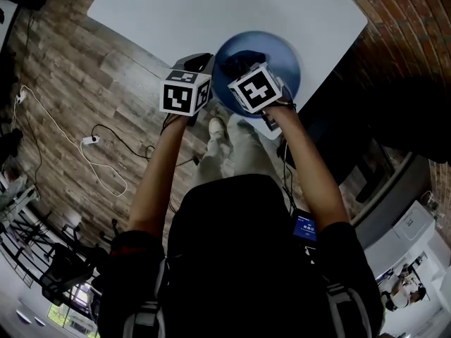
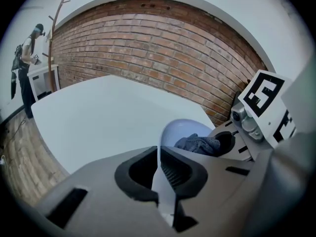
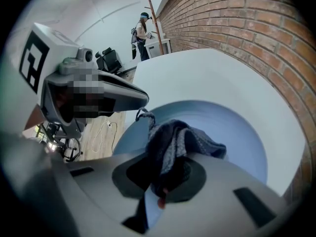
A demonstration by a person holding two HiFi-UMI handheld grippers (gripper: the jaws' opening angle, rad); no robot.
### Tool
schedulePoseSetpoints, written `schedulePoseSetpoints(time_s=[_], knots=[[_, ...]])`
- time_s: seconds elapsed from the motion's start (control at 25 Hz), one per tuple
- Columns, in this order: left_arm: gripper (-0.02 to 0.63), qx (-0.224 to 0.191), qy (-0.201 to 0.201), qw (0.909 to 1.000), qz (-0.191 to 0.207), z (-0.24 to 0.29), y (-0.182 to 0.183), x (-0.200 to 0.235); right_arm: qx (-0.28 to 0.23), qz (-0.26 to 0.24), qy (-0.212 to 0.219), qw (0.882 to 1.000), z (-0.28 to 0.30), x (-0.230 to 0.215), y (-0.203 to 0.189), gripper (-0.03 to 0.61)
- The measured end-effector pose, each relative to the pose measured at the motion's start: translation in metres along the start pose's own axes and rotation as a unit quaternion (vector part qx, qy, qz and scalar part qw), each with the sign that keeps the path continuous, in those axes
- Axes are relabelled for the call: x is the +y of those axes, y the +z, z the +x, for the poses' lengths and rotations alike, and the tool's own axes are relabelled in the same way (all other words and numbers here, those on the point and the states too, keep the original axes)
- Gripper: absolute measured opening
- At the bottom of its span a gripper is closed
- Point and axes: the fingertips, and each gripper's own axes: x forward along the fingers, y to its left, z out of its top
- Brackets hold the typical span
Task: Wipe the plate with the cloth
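Note:
A blue plate [image 1: 282,55] is held over the near edge of the white table [image 1: 162,13]. My left gripper [image 1: 199,63] is shut on the plate's left rim; in the left gripper view the rim [image 2: 159,181] runs edge-on between the jaws of the left gripper [image 2: 160,174]. My right gripper [image 1: 236,65] is shut on a dark blue-grey cloth [image 3: 173,139], which is bunched up and lies on the plate's face [image 3: 237,132]. The cloth [image 2: 200,143] also shows in the left gripper view, beside the right gripper's marker cube [image 2: 261,95].
A brick wall [image 2: 163,48] runs behind the table. White cables [image 1: 91,146] lie on the wooden floor to the left. A person [image 3: 140,28] stands far off by a coat rack [image 3: 153,6]. A dark desk [image 1: 352,139] is on the right.

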Motion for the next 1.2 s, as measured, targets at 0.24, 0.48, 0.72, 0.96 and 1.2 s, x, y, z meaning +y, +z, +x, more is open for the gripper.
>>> schedulePoseSetpoints(time_s=[0.24, 0.48, 0.72, 0.96, 1.2], knots=[[0.028, -0.016, -0.021, 0.9996, 0.001, -0.026, 0.019, -0.01, -0.021, 0.024, -0.03, 0.999, -0.032, -0.01, 0.007, 0.041], [0.02, -0.037, -0.04, 0.9985, 0.003, -0.051, 0.033, -0.027, -0.061, 0.016, -0.056, 0.996, -0.073, -0.015, 0.022, 0.041], [0.02, -0.068, -0.053, 0.9961, 0.022, -0.08, 0.052, -0.046, -0.109, 0.002, -0.082, 0.991, -0.116, -0.005, 0.035, 0.041], [0.02, -0.11, -0.059, 0.9908, 0.053, -0.118, 0.079, -0.066, -0.186, 0.016, -0.111, 0.976, -0.169, 0.01, 0.054, 0.041], [0.02, -0.149, -0.069, 0.9828, 0.084, -0.161, 0.096, -0.088, -0.256, 0.019, -0.143, 0.956, -0.22, 0.031, 0.066, 0.041]])
